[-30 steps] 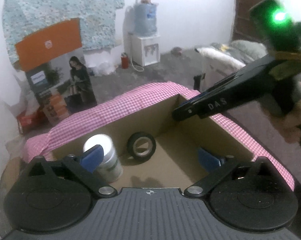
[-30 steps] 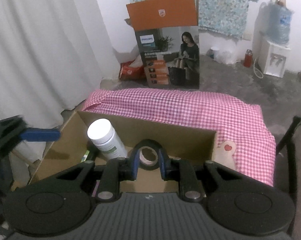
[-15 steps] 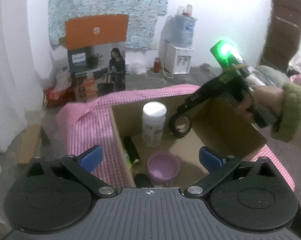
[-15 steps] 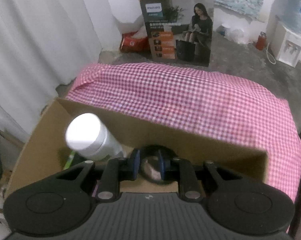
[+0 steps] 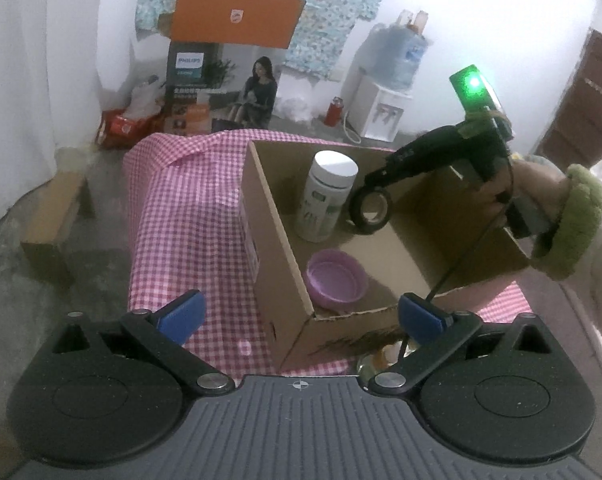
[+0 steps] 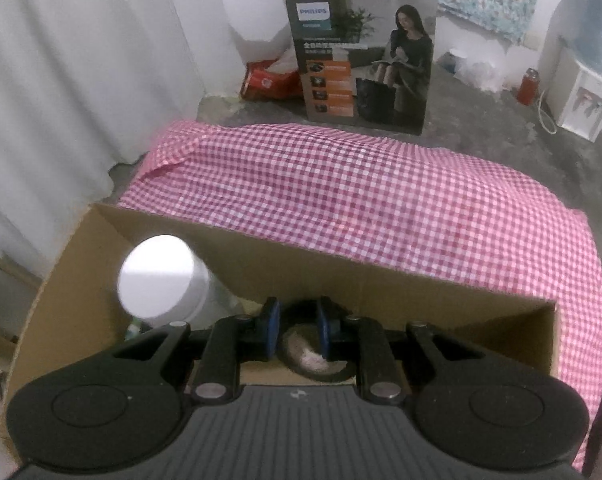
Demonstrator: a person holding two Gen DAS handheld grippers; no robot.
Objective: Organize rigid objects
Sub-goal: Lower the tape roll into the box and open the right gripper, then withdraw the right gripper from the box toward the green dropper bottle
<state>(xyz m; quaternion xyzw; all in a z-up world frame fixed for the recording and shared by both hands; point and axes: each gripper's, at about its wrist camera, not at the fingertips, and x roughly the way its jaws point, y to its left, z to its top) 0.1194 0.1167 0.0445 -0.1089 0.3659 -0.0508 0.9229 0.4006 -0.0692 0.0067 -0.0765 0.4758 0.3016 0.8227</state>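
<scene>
Checked pink cloth (image 5: 189,216) under open cardboard box (image 5: 277,248); sorting in progress.
Left gripper (image 5: 297,312) spread, empty, outside box. Bottle (image 5: 327,196), purple bowl (image 5: 336,280) already inside. Right gripper (image 6: 297,330) pinches tape roll (image 5: 372,211) low inside box, likely for release.

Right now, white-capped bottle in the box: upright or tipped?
Upright. In the left wrist view the white-capped bottle stands on its base on the cardboard box floor, cap on top, beside the black tape roll.

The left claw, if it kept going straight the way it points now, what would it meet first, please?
Most likely the cardboard box: its near corner sits between the open left claw's fingers. Depth is unclear, so it might hit the checkered cloth first.
</scene>
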